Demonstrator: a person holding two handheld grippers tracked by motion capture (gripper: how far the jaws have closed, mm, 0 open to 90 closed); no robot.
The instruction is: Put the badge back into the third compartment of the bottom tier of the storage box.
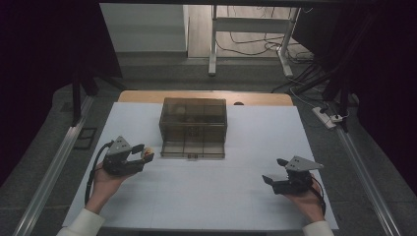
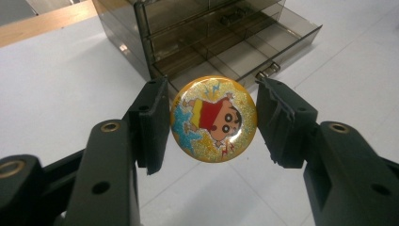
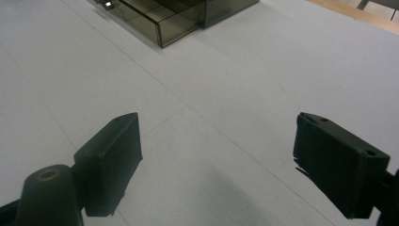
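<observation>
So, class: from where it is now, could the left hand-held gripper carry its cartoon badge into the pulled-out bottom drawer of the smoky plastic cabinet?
Probably yes. The left hand-held gripper grips the badge, the open drawer lies just beyond it, and only bare white table lies between.

From above, the badge (image 1: 146,153) in the left hand-held gripper (image 1: 139,153) is too small for its picture to be made out. In the left gripper view the pads cover the badge's side edges, so the contact itself is hidden. Beyond that hand-held gripper, the drawer box (image 2: 211,33) is cut off by the top edge, and its smoky walls blur whatever lies inside. Ahead of the right hand-held gripper (image 3: 216,155), the box (image 3: 179,14) shows just a corner.
</observation>
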